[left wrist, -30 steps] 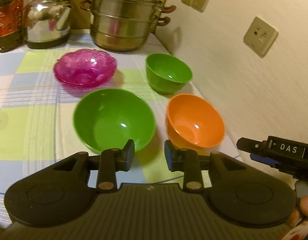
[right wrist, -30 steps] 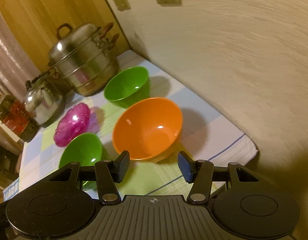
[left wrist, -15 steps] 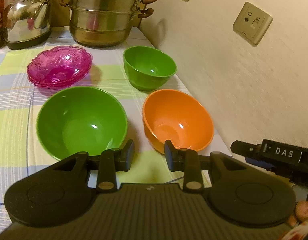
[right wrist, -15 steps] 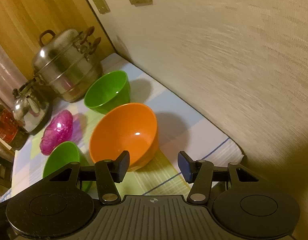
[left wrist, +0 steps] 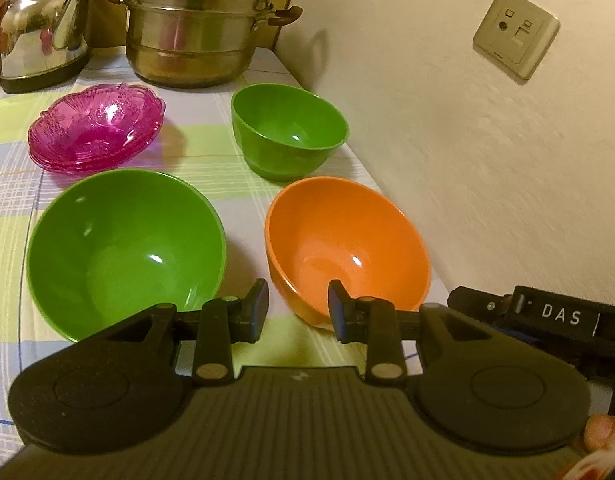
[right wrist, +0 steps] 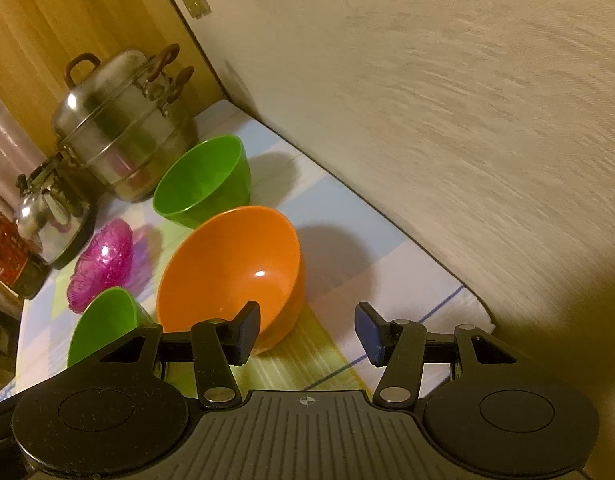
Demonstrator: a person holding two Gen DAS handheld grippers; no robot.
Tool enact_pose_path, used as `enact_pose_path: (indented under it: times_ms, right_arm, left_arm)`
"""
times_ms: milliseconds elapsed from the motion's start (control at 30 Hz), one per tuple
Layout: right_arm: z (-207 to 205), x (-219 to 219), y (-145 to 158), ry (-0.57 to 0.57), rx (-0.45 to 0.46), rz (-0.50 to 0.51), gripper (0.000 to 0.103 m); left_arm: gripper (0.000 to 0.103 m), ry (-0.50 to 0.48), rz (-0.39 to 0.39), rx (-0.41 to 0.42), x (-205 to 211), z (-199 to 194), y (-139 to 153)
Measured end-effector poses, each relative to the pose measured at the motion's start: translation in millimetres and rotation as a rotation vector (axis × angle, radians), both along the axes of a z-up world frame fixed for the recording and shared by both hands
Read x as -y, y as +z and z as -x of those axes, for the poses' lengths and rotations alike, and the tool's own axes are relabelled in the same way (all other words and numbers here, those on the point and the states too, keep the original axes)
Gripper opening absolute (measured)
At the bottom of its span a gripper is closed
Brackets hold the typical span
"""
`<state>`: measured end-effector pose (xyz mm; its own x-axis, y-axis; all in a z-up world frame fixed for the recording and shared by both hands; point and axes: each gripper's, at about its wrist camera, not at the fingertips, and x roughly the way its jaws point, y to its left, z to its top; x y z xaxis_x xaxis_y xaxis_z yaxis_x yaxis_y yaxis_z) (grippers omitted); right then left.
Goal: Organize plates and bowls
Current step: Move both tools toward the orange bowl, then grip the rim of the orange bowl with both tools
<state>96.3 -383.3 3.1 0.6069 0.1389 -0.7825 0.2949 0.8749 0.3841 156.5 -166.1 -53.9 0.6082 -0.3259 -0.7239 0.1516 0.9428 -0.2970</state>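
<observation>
Resting upright on checked worktop (left wrist: pixel 211 152): glossy round orange plastic bowl (left wrist: pixel 347 248), near rim hidden behind left gripper (left wrist: pixel 297 312); right gripper (right wrist: pixel 307 330); both jaws spread, empty.

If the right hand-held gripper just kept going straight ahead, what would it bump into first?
Probably the orange bowl. The right hand-held gripper is open, and the bowl's near side sits just beyond its left finger. The gap's centre points slightly past the bowl at the tablecloth, so depth is uncertain.
</observation>
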Motion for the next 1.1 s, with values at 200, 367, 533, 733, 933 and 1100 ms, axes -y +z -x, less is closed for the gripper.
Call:
enact_pose_path:
  times_ms: [200, 367, 533, 733, 933, 1100]
  right_arm:
    - [-13.2, 1.8, -6.3, 0.016, 0.003, 0.017, 0.053]
    - [-28.5, 0.0, -16.9, 0.043, -0.015, 0.027, 0.053]
    - [-40.9, -3.0, -28.4, 0.075, -0.045, 0.037, 0.051]
    - [-53.8, -5.3, -38.6, 0.101, -0.066, 0.046, 0.039]
    - [-61.9, -5.3, -42.9, 0.113, -0.076, 0.052, 0.03]
    - [-67.4, -5.3, -45.2, 0.129, -0.083, 0.049, 0.023]
  left_arm:
    - [0.029, 0.017, -0.009, -0.01, 6.2, -9.1, -8.0]
    - [0.028, 0.038, -0.023, -0.014, 10.4, -15.8, -14.2]
    - [0.028, 0.053, -0.017, -0.016, 12.0, -20.1, -19.1]
    - [0.027, 0.093, -0.027, -0.011, 13.1, -23.7, -23.8]
    - [0.022, 0.089, -0.033, -0.023, 15.9, -28.7, -27.7]
    - [0.02, 0.092, -0.039, -0.033, 17.9, -31.3, -31.0]
